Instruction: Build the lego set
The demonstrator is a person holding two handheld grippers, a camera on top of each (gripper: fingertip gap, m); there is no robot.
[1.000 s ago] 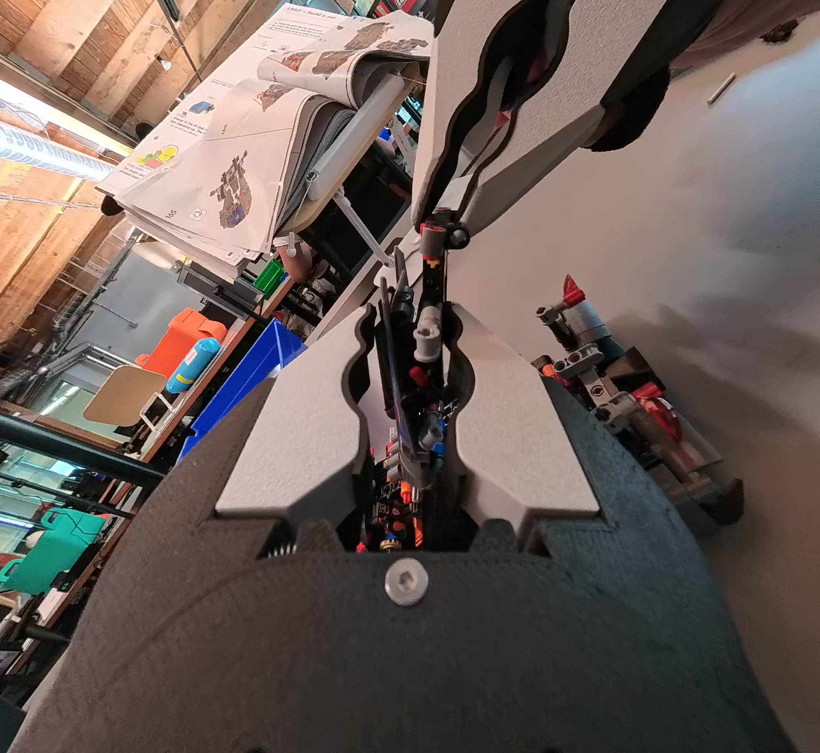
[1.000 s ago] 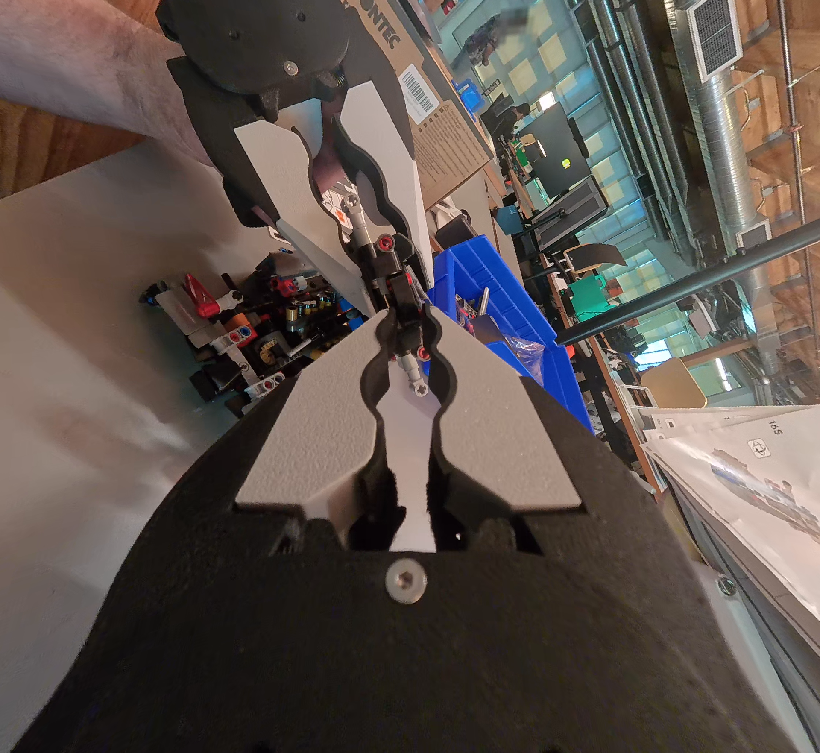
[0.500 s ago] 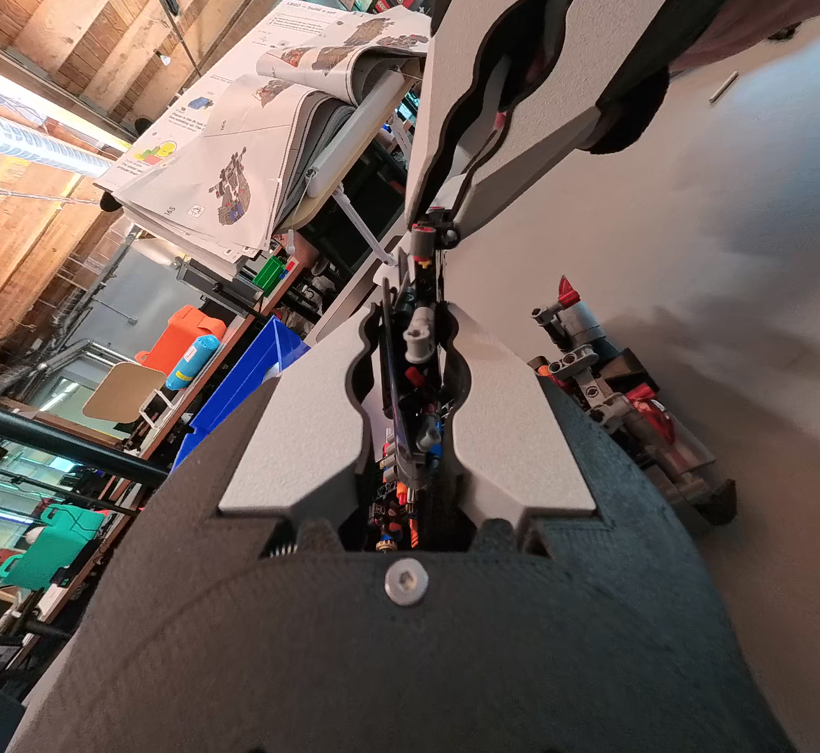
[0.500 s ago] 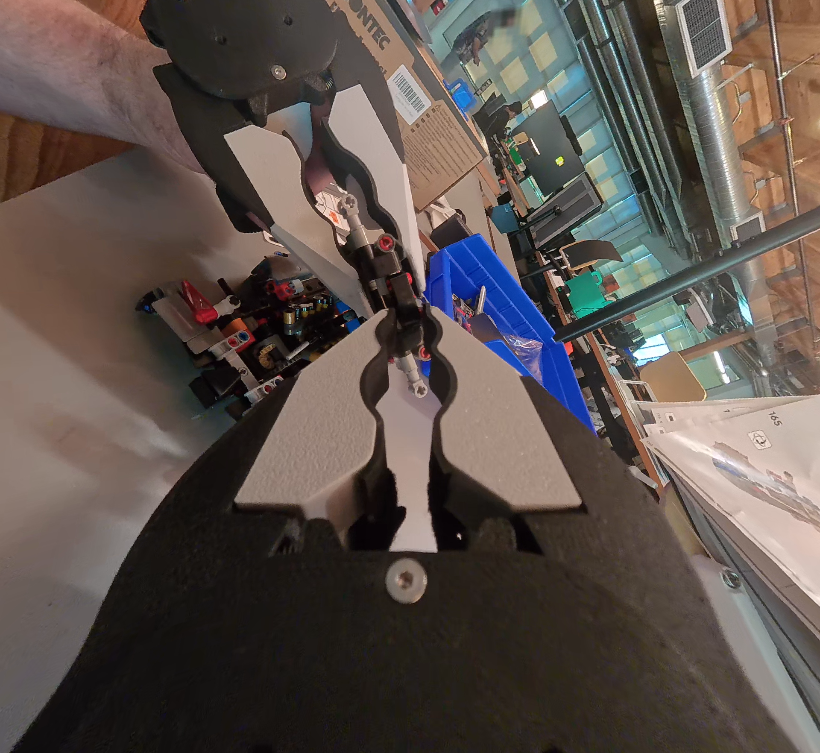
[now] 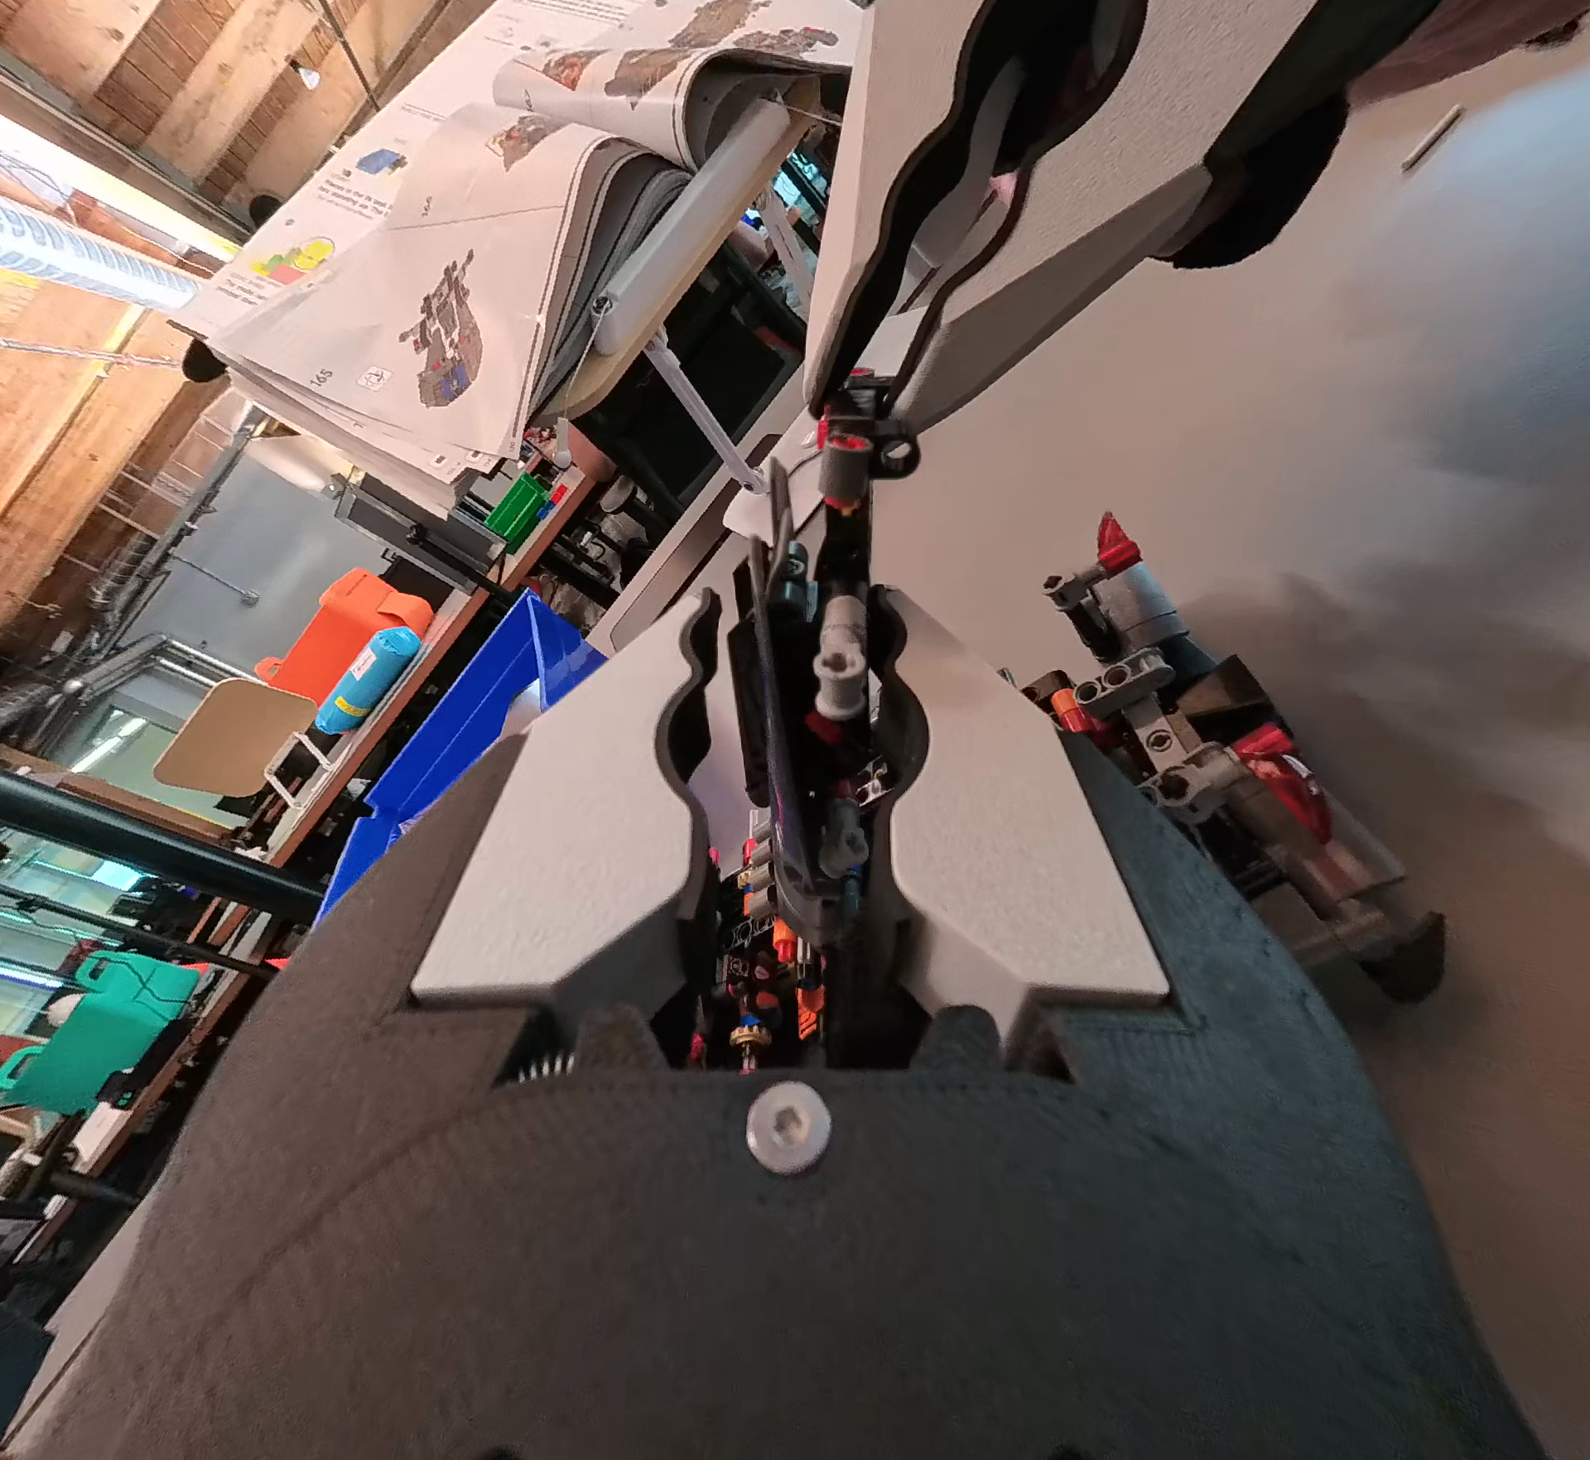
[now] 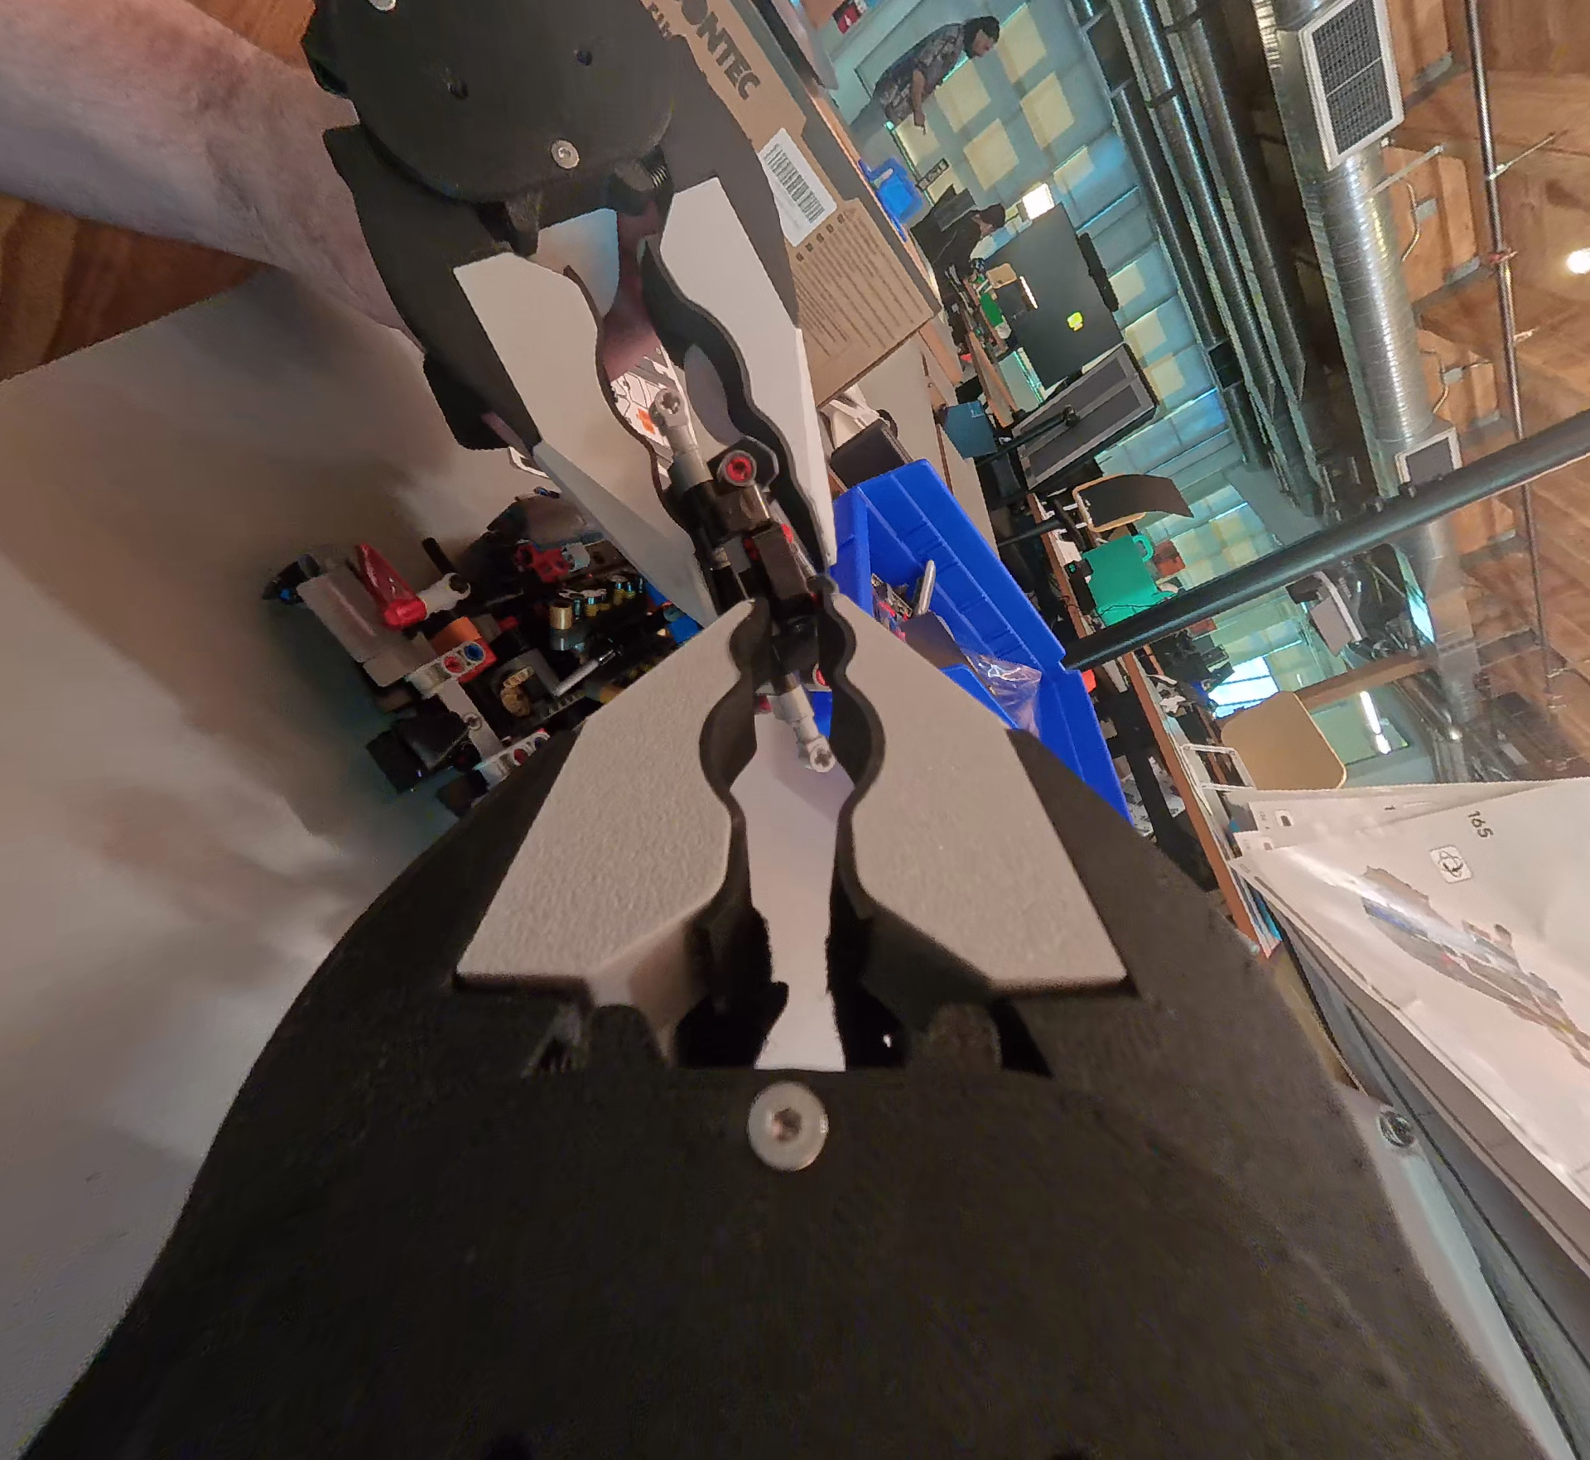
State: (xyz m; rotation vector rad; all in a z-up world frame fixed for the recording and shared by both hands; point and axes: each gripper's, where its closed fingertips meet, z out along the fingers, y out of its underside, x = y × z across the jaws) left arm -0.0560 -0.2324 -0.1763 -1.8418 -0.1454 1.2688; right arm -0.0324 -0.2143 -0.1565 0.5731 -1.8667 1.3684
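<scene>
The left gripper (image 5: 796, 627) is squeezed shut on a long black lego piece (image 5: 839, 644), held up above the desk (image 5: 1291, 403). The right gripper (image 6: 787, 627) pinches its other end. I think the set is only partly done: a half-built model (image 6: 482, 644) sits on the desk, and more parts wait in the blue bin (image 6: 972, 601) beside the open book (image 5: 447, 214).

Lego model (image 6: 482, 644) and blue bin (image 6: 972, 610) crowd the bare table (image 6: 129, 773).

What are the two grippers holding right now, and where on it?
Both hold one narrow black lego assembly: left gripper around its body, right gripper on its far end.
</scene>
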